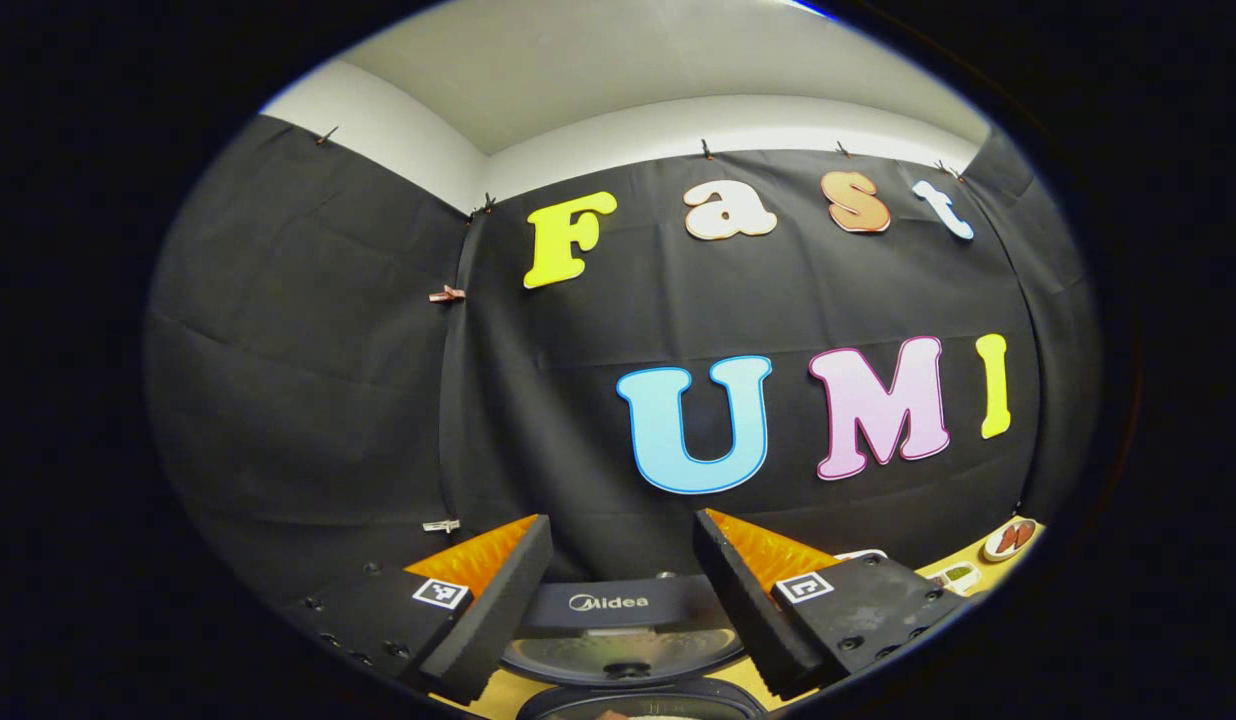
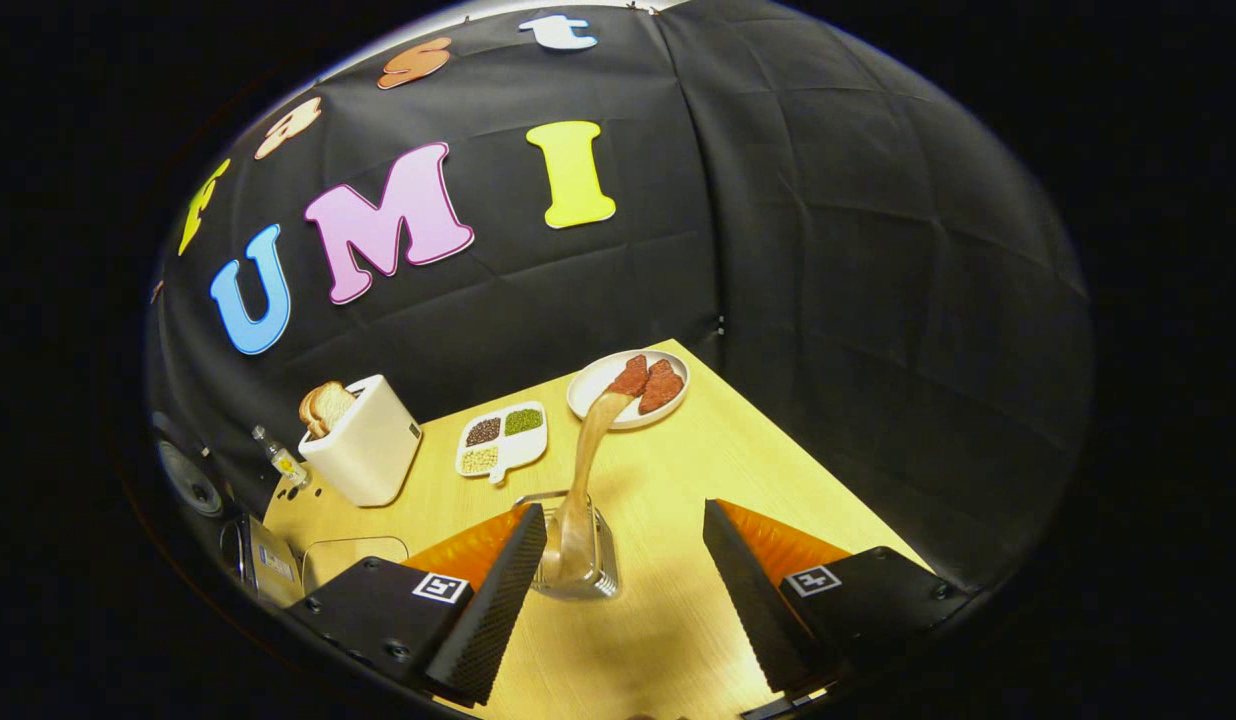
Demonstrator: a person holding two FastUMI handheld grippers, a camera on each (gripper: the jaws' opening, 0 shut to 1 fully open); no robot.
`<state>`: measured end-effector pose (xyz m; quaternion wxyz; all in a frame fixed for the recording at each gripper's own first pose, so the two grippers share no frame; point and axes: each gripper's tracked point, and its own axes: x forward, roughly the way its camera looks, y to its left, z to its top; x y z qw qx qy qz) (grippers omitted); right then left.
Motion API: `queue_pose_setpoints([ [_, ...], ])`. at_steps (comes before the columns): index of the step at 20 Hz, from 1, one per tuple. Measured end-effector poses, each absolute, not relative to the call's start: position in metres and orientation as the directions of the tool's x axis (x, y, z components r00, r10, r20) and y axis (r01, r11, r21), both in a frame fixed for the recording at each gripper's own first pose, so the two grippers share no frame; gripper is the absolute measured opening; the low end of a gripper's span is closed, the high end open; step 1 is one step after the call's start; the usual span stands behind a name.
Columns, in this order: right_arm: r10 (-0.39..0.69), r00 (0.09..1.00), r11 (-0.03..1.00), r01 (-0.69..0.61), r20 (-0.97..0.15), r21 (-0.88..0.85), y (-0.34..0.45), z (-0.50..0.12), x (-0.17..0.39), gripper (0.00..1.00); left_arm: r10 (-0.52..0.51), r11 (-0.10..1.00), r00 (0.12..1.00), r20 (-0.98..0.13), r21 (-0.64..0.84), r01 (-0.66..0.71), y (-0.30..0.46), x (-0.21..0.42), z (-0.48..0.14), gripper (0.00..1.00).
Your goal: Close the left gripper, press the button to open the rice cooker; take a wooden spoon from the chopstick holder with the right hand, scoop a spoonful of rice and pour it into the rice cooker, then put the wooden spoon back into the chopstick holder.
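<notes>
Rice cooker (image 1: 618,625) lid stands raised; wooden spoon (image 2: 588,470) stands in clear chopstick holder (image 2: 576,550); left gripper (image 1: 618,590) and right gripper (image 2: 623,590) jaws apart, empty.

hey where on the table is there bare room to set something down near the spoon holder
Bare wood lies right of the chopstick holder, running back along the table edge toward the meat plate. Another patch sits between the holder, the sectioned bean dish and the toaster. The far left corner past the toaster is crowded.
</notes>
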<state>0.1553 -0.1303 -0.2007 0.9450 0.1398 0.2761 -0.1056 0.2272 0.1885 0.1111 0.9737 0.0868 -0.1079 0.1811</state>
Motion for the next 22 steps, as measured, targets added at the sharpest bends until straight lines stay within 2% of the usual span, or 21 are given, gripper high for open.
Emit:
queue_pose_setpoints([
  [4,-0.142,0.827,0.930,0.299,-0.544,0.212,-0.128,-0.187,0.133,0.98,0.356,0.908,0.921,0.155,0.175,-0.380,0.206,0.241,0.092,0.96],
  [5,-0.140,0.829,0.932,0.295,-0.542,0.211,-0.125,-0.185,0.133,0.99,0.348,0.912,0.927,0.142,0.176,-0.370,0.203,0.243,0.091,1.00],
  [8,-0.119,0.839,0.941,0.266,-0.531,0.210,-0.111,-0.180,0.138,0.99,0.347,0.926,0.935,0.069,0.135,-0.354,0.190,0.227,0.076,0.97],
  [16,0.019,0.851,0.967,0.117,-0.525,0.225,-0.056,-0.180,0.142,0.99,0.364,0.927,0.898,-0.248,0.001,-0.376,0.151,0.137,-0.002,0.98],
  [22,0.076,0.814,0.970,0.072,-0.575,0.230,-0.037,-0.198,0.122,0.99,0.377,0.913,0.858,-0.350,-0.014,-0.407,0.134,0.091,-0.098,0.97],
])
